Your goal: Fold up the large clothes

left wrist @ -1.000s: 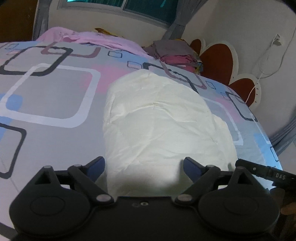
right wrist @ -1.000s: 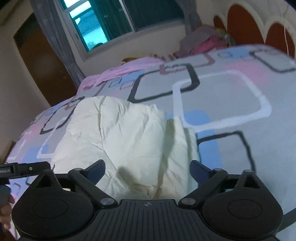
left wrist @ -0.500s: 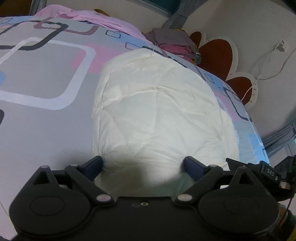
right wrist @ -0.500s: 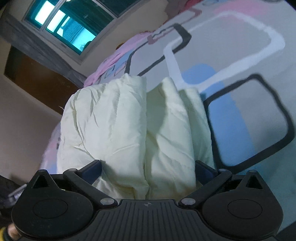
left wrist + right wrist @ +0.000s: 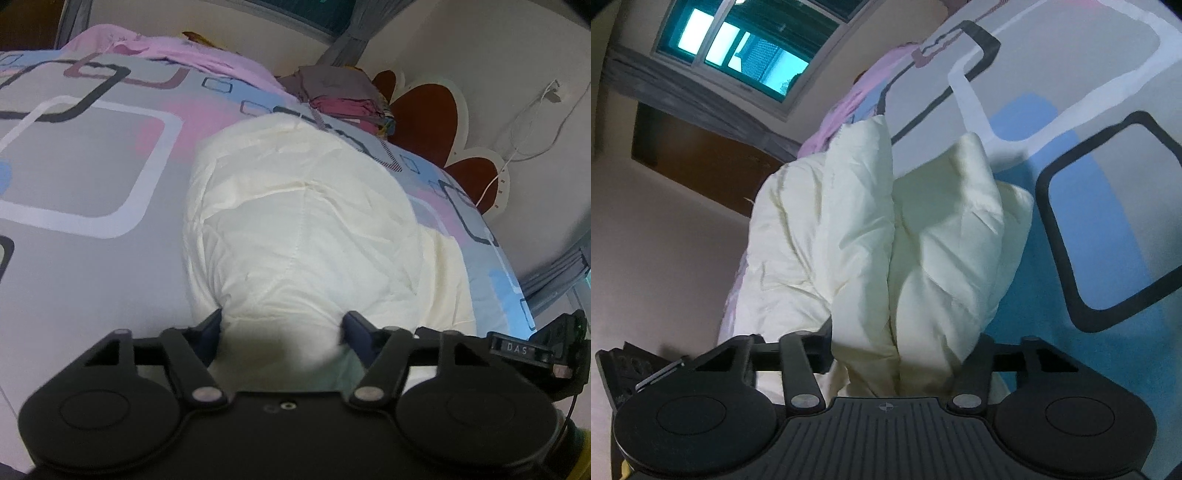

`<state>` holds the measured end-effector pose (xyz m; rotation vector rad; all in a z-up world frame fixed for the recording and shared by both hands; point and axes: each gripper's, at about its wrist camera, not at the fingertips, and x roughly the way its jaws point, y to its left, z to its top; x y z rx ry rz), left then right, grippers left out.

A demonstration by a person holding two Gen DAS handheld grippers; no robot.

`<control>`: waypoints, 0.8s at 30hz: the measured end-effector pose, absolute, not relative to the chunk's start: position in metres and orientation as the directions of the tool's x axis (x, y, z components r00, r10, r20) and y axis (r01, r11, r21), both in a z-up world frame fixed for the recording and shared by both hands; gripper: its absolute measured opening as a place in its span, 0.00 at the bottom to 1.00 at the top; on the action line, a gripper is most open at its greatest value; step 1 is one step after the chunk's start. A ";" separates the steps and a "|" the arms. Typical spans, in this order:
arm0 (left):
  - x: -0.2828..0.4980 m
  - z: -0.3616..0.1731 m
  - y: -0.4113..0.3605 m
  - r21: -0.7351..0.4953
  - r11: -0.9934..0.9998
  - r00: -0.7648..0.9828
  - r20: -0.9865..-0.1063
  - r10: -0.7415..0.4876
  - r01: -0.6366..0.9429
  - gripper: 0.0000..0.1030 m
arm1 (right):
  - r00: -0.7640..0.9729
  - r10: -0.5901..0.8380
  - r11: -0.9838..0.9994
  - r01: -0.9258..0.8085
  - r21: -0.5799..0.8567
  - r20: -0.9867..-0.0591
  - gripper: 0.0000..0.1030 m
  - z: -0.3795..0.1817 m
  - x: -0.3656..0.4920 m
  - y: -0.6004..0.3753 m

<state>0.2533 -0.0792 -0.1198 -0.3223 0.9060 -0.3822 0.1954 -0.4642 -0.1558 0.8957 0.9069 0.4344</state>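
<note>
The bed [image 5: 74, 280], in a sheet of grey, pink and blue squares, has open room to the left of the cream quilt [image 5: 303, 229], which lies folded near the bed's right edge. Stacked clothes [image 5: 340, 92] sit beyond it by the headboard [image 5: 428, 107]. The left hand-held gripper [image 5: 282, 328] has just been closing and pinches the quilt's near edge. The right hand-held gripper [image 5: 901, 350] has closed likewise on bunched folds at another edge, though its right finger is mostly hidden.
</note>
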 end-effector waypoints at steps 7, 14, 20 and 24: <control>0.249 -0.092 -0.064 -0.394 0.901 0.596 -0.684 -0.419 0.182 0.58 | 0.560 0.707 0.526 -0.007 0.851 -0.432 0.40 -0.142 0.204 -0.444; 0.252 -0.073 -0.012 -0.373 0.912 0.644 -0.658 -0.390 0.171 0.57 | 0.550 0.736 0.512 -0.069 0.857 -0.395 0.40 -0.124 0.224 -0.388; 0.261 -0.065 0.068 -0.390 0.908 0.674 -0.629 -0.386 0.156 0.57 | 0.555 0.741 0.514 -0.106 0.851 -0.378 0.40 -0.106 0.245 -0.295; 0.274 -0.060 0.138 -0.406 0.900 0.679 -0.616 -0.399 0.160 0.57 | 0.567 0.736 0.511 -0.106 0.853 -0.370 0.40 -0.099 0.257 -0.223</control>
